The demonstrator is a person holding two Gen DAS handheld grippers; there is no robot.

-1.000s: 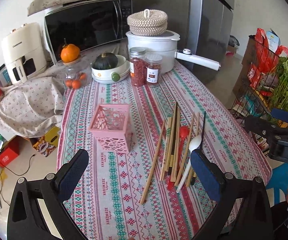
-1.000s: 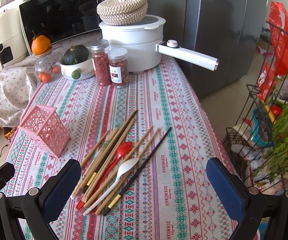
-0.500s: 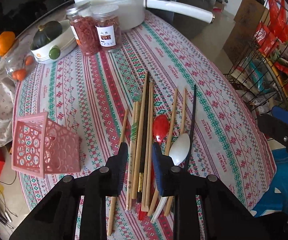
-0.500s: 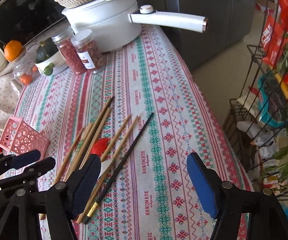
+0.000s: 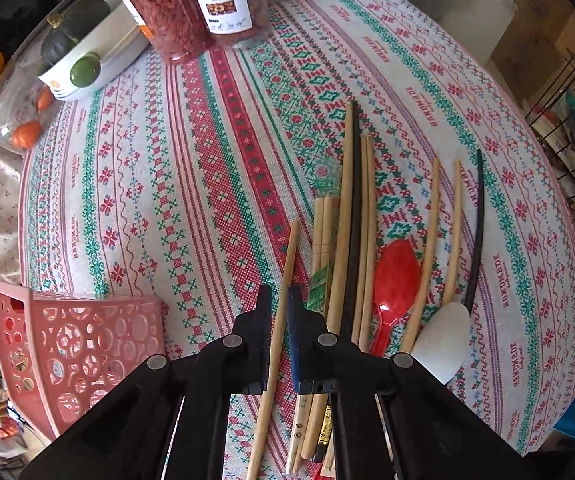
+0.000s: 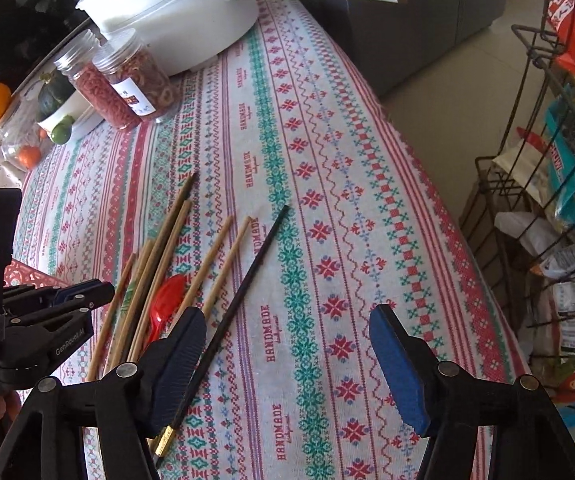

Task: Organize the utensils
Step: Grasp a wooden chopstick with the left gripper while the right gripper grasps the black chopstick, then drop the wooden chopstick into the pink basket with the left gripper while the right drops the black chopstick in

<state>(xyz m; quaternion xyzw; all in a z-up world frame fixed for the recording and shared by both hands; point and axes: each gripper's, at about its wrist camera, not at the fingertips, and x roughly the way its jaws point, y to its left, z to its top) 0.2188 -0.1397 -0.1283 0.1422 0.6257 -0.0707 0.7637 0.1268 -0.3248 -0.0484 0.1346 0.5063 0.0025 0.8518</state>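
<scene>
The left tongs (image 5: 278, 308) have just been closed on a lone wooden chopstick (image 5: 283, 280), leftmost of the utensils on the surface (image 5: 207, 168). The right tongs (image 6: 287, 344) are held part open, nothing gripped; a black chopstick (image 6: 247, 280) lies just beside their left finger.

Under your claws the surface (image 5: 207, 168) wears a woven cloth, matt, with cross-stitch bands. The chopsticks (image 5: 345, 216) look like plain matt wood; one black chopstick (image 6: 247, 280) is smooth with a metallic gold end. At five o'clock, the red spoon (image 5: 395, 276) is glossy plastic. The pink basket (image 5: 83, 340) is pierced matt plastic. Your claw pads (image 6: 393, 360) are ribbed blue rubber.
</scene>
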